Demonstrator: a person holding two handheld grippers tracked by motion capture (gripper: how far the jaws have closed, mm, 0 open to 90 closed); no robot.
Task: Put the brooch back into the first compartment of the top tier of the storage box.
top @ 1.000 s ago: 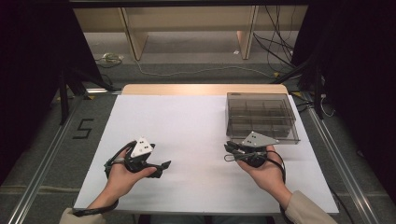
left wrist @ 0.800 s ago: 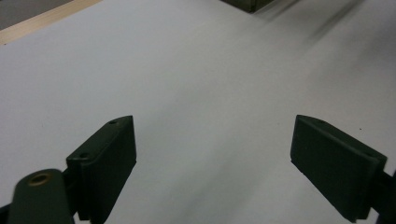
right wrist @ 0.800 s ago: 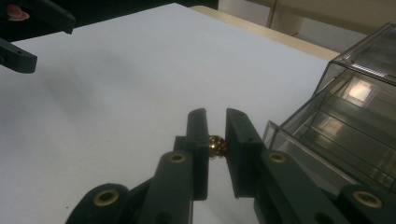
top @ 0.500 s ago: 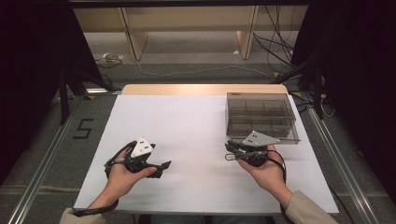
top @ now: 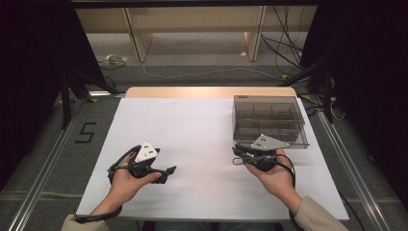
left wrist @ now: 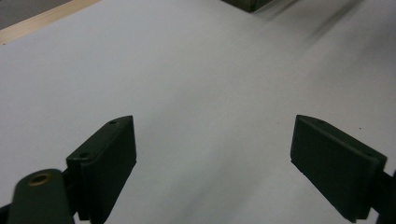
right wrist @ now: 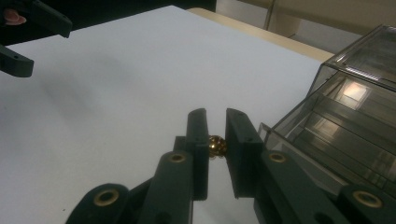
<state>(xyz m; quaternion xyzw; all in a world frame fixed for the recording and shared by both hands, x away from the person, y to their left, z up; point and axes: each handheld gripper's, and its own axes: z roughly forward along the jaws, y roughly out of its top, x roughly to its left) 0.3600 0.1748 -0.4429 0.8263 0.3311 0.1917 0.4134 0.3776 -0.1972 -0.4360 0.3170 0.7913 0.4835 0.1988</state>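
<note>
A person holds a black gripper in each hand over a white sheet (top: 192, 125). My right gripper (right wrist: 216, 116) is shut on a small brass ball (right wrist: 217, 145), which sits pinched between the two pads. In the high view this gripper (top: 238, 153) hovers just in front of the near left corner of a clear smoky compartment box (top: 269, 120), pointing left. My left gripper (left wrist: 215, 135) stands open with only white sheet between its jaws. From above it (top: 167, 172) rests low over the sheet at the near left, pointing right.
The compartment box (right wrist: 345, 116) has several dividers and a lid. A strip of the wooden table edge (top: 207, 91) shows beyond the sheet. Metal rails (top: 48, 163) run along both sides, and cables lie on the floor behind. The left gripper (right wrist: 28, 28) appears far off in the right gripper view.
</note>
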